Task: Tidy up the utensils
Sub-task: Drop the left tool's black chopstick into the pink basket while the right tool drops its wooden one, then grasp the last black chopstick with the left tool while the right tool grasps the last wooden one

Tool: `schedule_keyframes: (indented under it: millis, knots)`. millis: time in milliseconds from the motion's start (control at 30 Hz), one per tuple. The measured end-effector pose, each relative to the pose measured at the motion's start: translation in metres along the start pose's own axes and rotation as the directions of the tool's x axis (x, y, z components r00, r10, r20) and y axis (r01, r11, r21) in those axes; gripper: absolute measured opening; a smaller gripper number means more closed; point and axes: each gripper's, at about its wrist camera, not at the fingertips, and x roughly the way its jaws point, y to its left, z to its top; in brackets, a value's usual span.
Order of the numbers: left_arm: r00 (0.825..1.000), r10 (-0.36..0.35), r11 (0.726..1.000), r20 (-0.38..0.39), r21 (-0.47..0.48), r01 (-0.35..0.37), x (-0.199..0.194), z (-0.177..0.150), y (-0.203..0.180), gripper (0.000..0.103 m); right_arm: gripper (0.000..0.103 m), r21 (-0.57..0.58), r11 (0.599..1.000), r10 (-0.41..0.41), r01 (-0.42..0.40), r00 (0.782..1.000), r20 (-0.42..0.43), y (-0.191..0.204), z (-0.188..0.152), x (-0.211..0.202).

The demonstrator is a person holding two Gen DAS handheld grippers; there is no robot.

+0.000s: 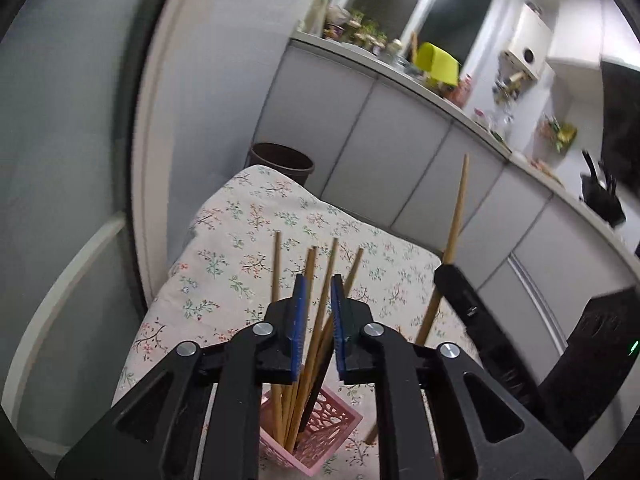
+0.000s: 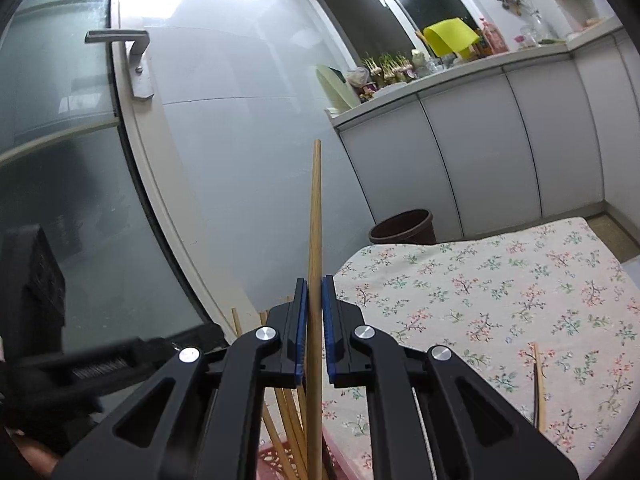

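Note:
A pink lattice basket (image 1: 320, 436) stands on the floral tablecloth (image 1: 256, 248) and holds several wooden chopsticks (image 1: 308, 280) upright. My left gripper (image 1: 319, 292) hovers just above them, jaws a little apart, with chopstick shafts passing between the pads; I cannot tell whether it grips any. My right gripper (image 2: 315, 292) is shut on one wooden chopstick (image 2: 315, 220), held upright beside the basket (image 2: 276, 456). That chopstick (image 1: 456, 216) and the right gripper's body show at the right of the left wrist view. Another chopstick (image 2: 539, 384) lies flat on the cloth.
A dark brown bin (image 2: 404, 226) stands past the table's far end. Grey cabinets (image 2: 500, 140) with a cluttered counter run behind. A glass door with a handle (image 2: 136, 56) is at the left.

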Motion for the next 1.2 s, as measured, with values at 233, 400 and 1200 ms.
schedule_keyframes:
  millis: [233,400,1200]
  knots:
    - [0.997,0.064,0.998,-0.044,-0.007,-0.064,0.000,0.005,0.000,0.022,0.008,-0.066,0.998,-0.016,0.015,1.000,-0.013,0.011,-0.013,0.013]
    - [0.994,0.082,0.994,-0.070,-0.069,-0.087,-0.003,0.008,0.005,0.024,0.008,-0.059,0.998,-0.016,0.015,1.000,-0.010,0.009,-0.014,0.014]
    - [0.994,0.027,0.996,-0.104,0.091,-0.018,-0.006,-0.011,-0.073,0.030,0.027,0.043,0.964,-0.250,0.261,0.952,-0.177,-0.097,0.044,-0.048]
